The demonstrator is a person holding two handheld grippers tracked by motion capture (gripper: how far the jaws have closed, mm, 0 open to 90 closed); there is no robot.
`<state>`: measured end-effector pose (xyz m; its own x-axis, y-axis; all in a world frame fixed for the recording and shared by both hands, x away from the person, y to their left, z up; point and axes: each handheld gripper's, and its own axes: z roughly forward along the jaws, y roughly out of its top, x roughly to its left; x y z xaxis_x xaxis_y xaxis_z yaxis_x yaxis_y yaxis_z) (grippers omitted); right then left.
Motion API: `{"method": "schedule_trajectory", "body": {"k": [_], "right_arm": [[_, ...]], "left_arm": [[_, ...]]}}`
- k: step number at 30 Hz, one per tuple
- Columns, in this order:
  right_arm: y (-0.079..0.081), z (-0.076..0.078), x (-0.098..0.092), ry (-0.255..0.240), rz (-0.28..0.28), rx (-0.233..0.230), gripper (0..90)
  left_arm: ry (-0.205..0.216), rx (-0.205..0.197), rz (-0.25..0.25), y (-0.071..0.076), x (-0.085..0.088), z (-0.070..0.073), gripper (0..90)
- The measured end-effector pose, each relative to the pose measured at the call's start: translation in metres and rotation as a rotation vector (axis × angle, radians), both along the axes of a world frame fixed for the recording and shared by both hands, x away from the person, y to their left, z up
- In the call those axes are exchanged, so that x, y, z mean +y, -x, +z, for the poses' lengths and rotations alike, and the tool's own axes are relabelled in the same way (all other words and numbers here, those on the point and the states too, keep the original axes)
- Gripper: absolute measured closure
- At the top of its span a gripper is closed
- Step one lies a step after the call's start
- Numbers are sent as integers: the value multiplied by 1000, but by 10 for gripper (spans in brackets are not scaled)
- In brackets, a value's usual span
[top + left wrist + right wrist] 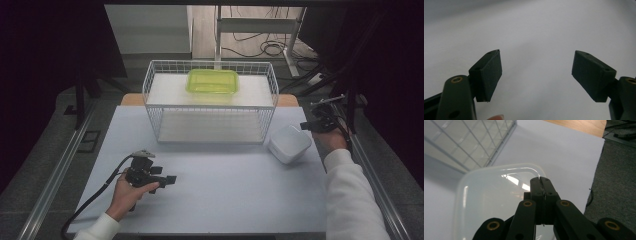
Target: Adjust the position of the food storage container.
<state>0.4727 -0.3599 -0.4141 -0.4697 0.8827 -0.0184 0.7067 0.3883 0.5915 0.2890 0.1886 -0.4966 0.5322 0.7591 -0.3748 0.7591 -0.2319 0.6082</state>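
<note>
From above, a green container (212,81) sits on the wire basket (210,102); a white container (289,143) lies on the counter (225,185). The left claw (536,72) gapes wide, empty. The right claw (541,191) is pressed together above the white container (494,202).

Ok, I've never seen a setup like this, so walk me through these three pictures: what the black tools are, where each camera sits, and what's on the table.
No robot here: a person in white sleeves holds hand-worked tongs in each hand. The high view looks down on the table. The left tongs hover over bare tabletop; the right tongs sit at the table's right edge. The other two pictures come from cameras riding on the tongs. In the left gripper view, the left tongs stand wide open with nothing between them. In the right gripper view, the right tongs are closed, just above a white lidded container; whether they pinch its rim is unclear. Behind stands a white wire basket with a green lidded container on top.
</note>
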Motion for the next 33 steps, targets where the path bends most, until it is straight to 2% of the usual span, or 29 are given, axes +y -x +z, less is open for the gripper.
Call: {"method": "schedule_trajectory", "body": {"k": [3,5,7,10,13,16,20,22,33], "right_arm": [[-8,-5,-2,15,-15,8,891],[-12,-6,0,54,-19,-4,891],[-14,-7,1,86,-20,-20,891],[-18,-11,1,110,-17,-9,891],[-22,-16,0,121,-8,16,892],[-24,-16,-1,109,17,-6,892],[-27,-20,0,134,38,23,892],[-26,-20,2,145,46,18,893],[-19,-17,7,136,76,28,894]], "left_arm": [[3,3,2,-1,1,0,240],[19,7,0,-2,0,0,243],[13,9,-1,-2,1,-1,244],[10,9,0,-2,1,-1,244],[5,6,-1,-1,1,-2,245],[-1,11,-7,-1,0,-3,246],[4,11,-2,-2,0,-3,247],[2,8,0,-2,1,-2,248],[5,13,-6,-2,0,-4,250]]}}
